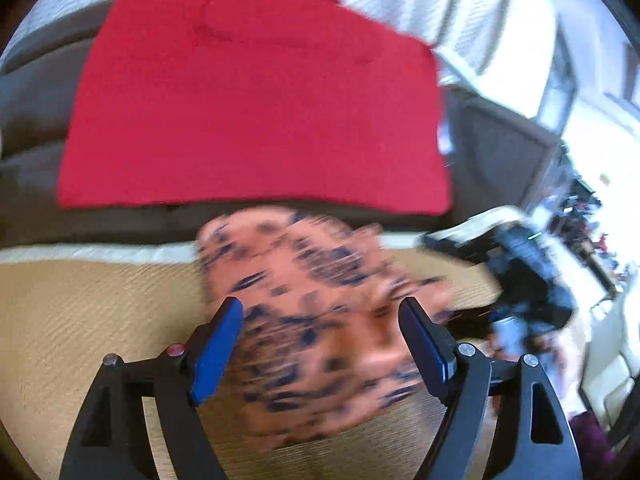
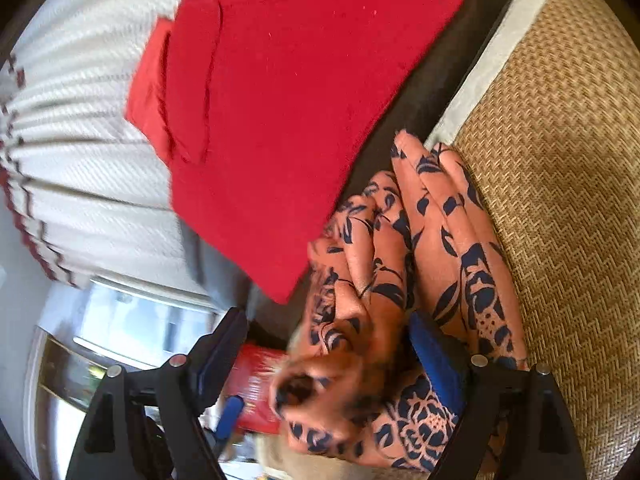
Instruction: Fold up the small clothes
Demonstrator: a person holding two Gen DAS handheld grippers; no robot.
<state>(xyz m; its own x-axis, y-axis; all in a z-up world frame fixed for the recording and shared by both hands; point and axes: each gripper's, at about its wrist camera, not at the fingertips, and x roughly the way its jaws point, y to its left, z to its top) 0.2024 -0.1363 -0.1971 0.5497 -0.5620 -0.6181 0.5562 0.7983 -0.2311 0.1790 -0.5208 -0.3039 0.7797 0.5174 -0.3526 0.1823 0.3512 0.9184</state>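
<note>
Both grippers, left gripper and right gripper, gape wide, gripping nothing; floral garment lies bunched between their fingers, unfolded; beyond, red garment looks folded.

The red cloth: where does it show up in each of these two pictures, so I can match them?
Left wrist view: the red cloth fills the upper middle, lying flat beyond the patterned orange garment.
Right wrist view: it fills the top centre, slanting down to the lower middle.
Shared landmark: the woven tan mat under the garment.
</note>
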